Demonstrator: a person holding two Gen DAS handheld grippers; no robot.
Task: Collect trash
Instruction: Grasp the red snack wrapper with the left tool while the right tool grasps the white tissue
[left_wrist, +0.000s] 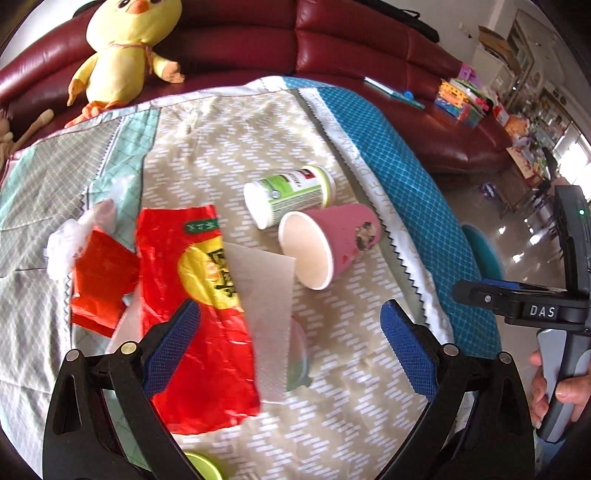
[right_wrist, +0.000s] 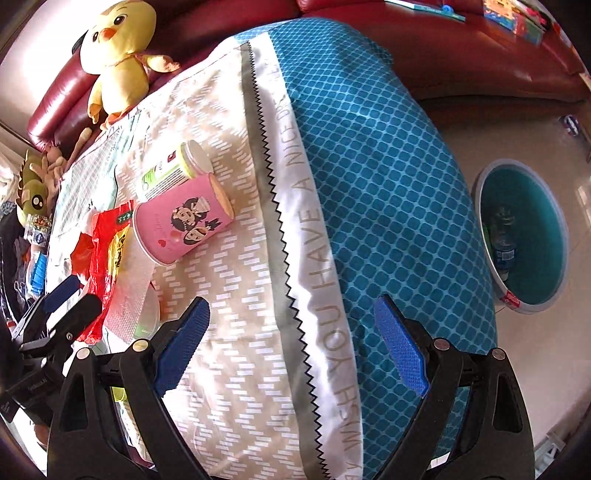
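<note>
Red plastic wrapper (left_wrist: 195, 314) lies flat on the patterned cloth (left_wrist: 332, 406) that covers the tabletop, with a grey paper sheet (left_wrist: 266, 317) partly over its right edge. A smaller red scrap (left_wrist: 101, 280) lies just left of it, touching a clear crumpled film (left_wrist: 70, 236). The pink paper cup (left_wrist: 325, 243) lies on its side, touching a white and green canister (left_wrist: 291, 197), also on its side. The left gripper (left_wrist: 290, 345) hovers above the wrapper and the sheet, its fingers wide apart and holding nothing. The right gripper (right_wrist: 291, 338) hangs over the cloth further right, its fingers also wide and empty. A teal bin (right_wrist: 524, 236) stands on the floor beside the tabletop; it seems to hold a bottle, but the view is dim. A yellow plush chick (left_wrist: 122, 55) sits on the red sofa (left_wrist: 332, 40).
</note>
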